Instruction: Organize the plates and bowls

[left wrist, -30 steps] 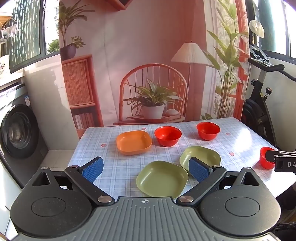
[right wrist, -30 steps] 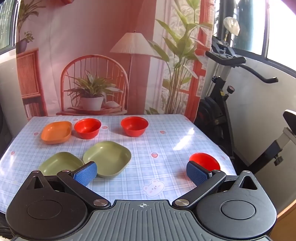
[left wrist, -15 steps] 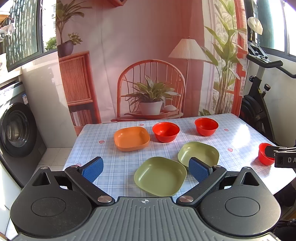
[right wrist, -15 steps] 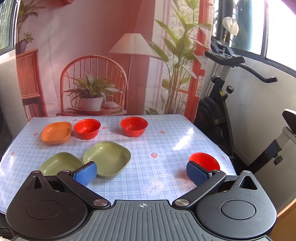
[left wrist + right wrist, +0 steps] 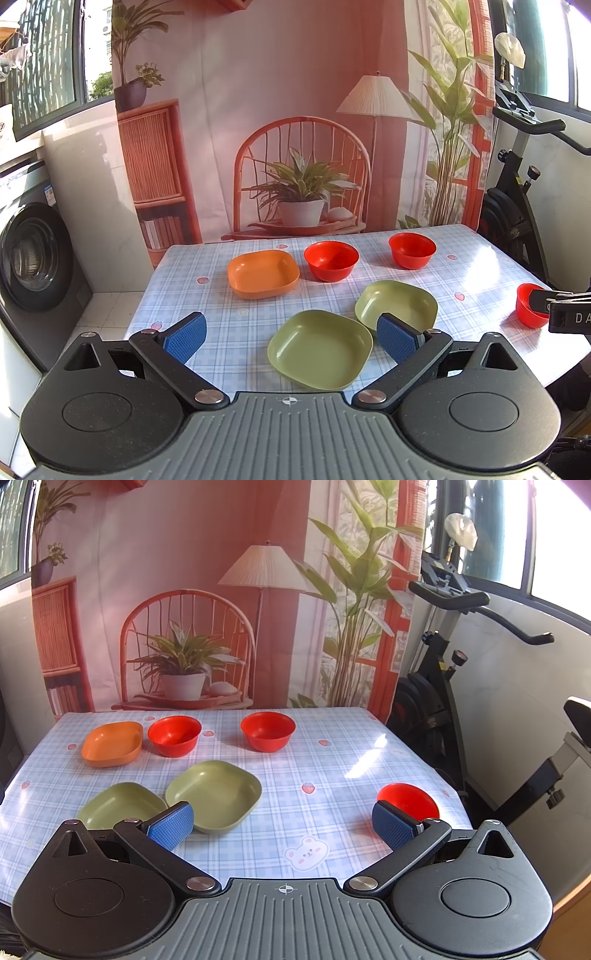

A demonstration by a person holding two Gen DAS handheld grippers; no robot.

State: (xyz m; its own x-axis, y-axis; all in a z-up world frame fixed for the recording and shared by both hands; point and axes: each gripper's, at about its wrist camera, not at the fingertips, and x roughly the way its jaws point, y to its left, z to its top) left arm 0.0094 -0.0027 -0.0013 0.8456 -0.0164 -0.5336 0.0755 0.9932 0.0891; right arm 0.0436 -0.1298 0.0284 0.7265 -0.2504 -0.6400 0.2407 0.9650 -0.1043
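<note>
1. The near edge of the desk (image 5: 177, 266) is hidden in both wrist views behind the ribbed grey housings and black finger linkages.
2. The left claw (image 5: 291, 334) is held released, its blue textured pads wide apart, nothing gripped. Between the pads lies the nearer green plate (image 5: 320, 349), a rounded-square, matte, shallow dish; its near rim is just cleared by the housing.
3. The second green plate (image 5: 397, 303) lies just beyond the left claw's right pad (image 5: 397, 338), which covers part of its near rim. Whether the two green plates touch cannot be told.
4. Farther ahead of the left claw an orange plate (image 5: 263, 273) of the same rounded-square shape is seen, and beside it two round, glossy red bowls (image 5: 331, 260) (image 5: 412, 250).
5. The right claw (image 5: 282, 825) is likewise spread open and empty above the checked, shiny tablecloth. A third red bowl (image 5: 408, 799) sits just past its right pad (image 5: 393, 825), its near side hidden by that pad.
6. In the left wrist view this bowl (image 5: 529, 305) is partly covered by the right tool's black body, whose lettering is cut off at the frame edge.
</note>
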